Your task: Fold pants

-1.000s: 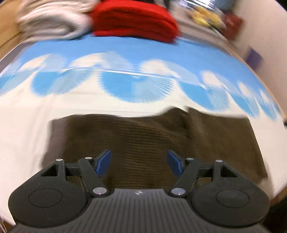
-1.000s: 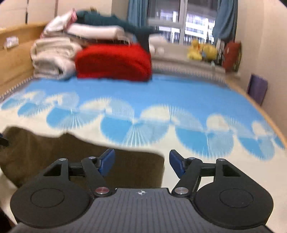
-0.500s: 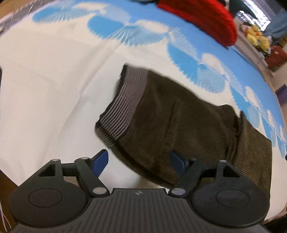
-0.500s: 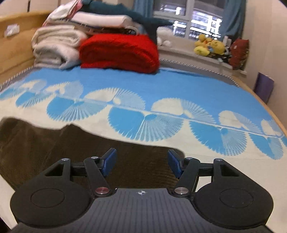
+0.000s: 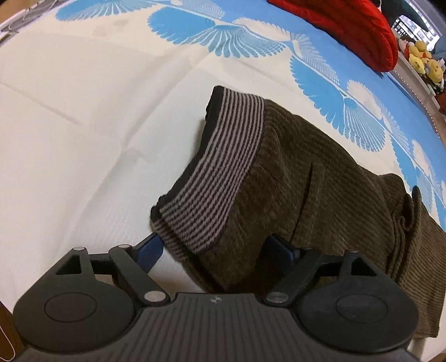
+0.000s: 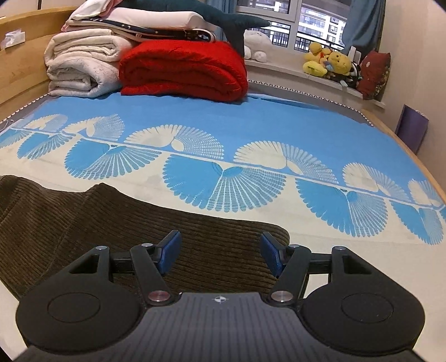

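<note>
While the left gripper [image 5: 216, 249] hovered low with its blue fingers [image 5: 149, 249] spread wide and released, the near corner of the striped waistband [image 5: 220, 178] sat in the gap between them, not pinched by either one. That waistband belonged to the brown corduroy pants [image 5: 329, 192], which lay flat along the near edge of the bed [image 5: 69, 125], the legs running away to the right in the left wrist view. The right gripper [image 6: 220, 252] likewise had its fingers [image 6: 168, 252] apart and gripping nothing, poised over the far end of the pants [image 6: 111, 222], just short of the rounded end of the fabric. Past the pants, the bed cover [image 6: 278, 128] showed a band of cream and blue fan shapes, then plain blue. At the head of the bed sat a folded red blanket [image 6: 184, 69] beside a stack of white bedding [image 6: 83, 64], with a dark plush shark [image 6: 223, 19] lying across the top. Yellow stuffed toys [image 6: 326, 61] rested on the window sill beyond.
</note>
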The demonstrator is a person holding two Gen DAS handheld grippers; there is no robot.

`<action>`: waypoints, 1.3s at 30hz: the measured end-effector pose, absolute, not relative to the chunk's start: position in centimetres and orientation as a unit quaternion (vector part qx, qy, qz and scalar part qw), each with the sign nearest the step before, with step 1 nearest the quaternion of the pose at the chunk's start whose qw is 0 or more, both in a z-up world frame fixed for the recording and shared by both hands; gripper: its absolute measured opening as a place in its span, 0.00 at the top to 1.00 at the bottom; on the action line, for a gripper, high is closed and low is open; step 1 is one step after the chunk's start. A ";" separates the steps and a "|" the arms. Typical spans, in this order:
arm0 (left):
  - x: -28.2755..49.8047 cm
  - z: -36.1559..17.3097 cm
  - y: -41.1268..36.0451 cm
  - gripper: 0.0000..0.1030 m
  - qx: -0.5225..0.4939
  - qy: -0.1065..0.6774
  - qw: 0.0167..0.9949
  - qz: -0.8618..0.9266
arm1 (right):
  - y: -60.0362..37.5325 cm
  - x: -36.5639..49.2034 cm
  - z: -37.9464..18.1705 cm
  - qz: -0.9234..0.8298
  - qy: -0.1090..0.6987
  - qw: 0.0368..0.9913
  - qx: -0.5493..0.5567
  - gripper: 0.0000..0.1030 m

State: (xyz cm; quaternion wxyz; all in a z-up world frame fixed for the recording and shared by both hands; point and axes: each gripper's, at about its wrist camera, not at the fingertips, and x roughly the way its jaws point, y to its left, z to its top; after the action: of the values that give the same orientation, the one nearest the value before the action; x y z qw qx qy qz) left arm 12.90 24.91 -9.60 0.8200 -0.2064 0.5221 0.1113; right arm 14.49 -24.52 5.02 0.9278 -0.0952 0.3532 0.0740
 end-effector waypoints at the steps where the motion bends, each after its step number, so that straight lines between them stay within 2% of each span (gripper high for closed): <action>1: 13.0 -9.6 24.8 0.21 -0.206 0.519 0.821 0.114 | -24.5 14.5 5.0 0.074 0.353 0.928 -0.096 0.37; 2: 13.1 -9.3 24.7 0.23 -0.205 0.515 0.824 0.114 | -24.5 14.4 4.9 0.074 0.353 0.928 -0.097 0.37; 7: 13.2 -7.5 24.3 0.59 -0.191 0.500 0.834 0.132 | -24.7 14.2 4.9 0.076 0.354 0.927 -0.100 0.37; 10: 13.2 -5.0 23.1 0.66 -0.169 0.476 0.854 0.128 | -24.8 14.1 4.9 0.075 0.358 0.925 -0.101 0.37; 13: 13.3 -1.7 20.2 0.67 -0.112 0.438 0.885 0.115 | -24.8 14.0 4.5 0.078 0.376 0.917 -0.109 0.37; 18: 13.5 2.9 14.6 0.69 -0.050 0.384 0.918 0.083 | -23.6 14.1 0.3 0.077 0.488 0.849 -0.187 0.35; 23: 14.2 5.4 8.5 0.70 -0.021 0.345 0.937 0.044 | -24.1 13.6 -0.4 0.087 0.510 0.834 -0.192 0.35; 32: 14.8 8.4 -5.1 0.72 -0.029 0.274 0.956 -0.100 | -29.7 13.4 3.0 0.062 0.469 0.881 -0.024 0.35; 36: 14.1 7.2 -12.9 0.71 0.009 0.269 0.940 -0.211 | -33.3 13.5 4.0 0.021 0.448 0.892 0.057 0.35; 38: 13.9 5.5 -16.4 0.66 0.044 0.298 0.918 -0.257 | -35.2 13.6 4.0 0.003 0.448 0.888 0.105 0.35; 39: 13.9 4.4 -18.2 0.55 0.071 0.321 0.903 -0.277 | -36.2 13.6 3.8 -0.005 0.451 0.882 0.134 0.35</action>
State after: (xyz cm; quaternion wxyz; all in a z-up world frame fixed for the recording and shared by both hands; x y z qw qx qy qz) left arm 13.88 -18.16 4.39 0.9028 0.0707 0.3212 -0.2770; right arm 13.63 -36.19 3.82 0.8822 0.1341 0.4514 -0.0047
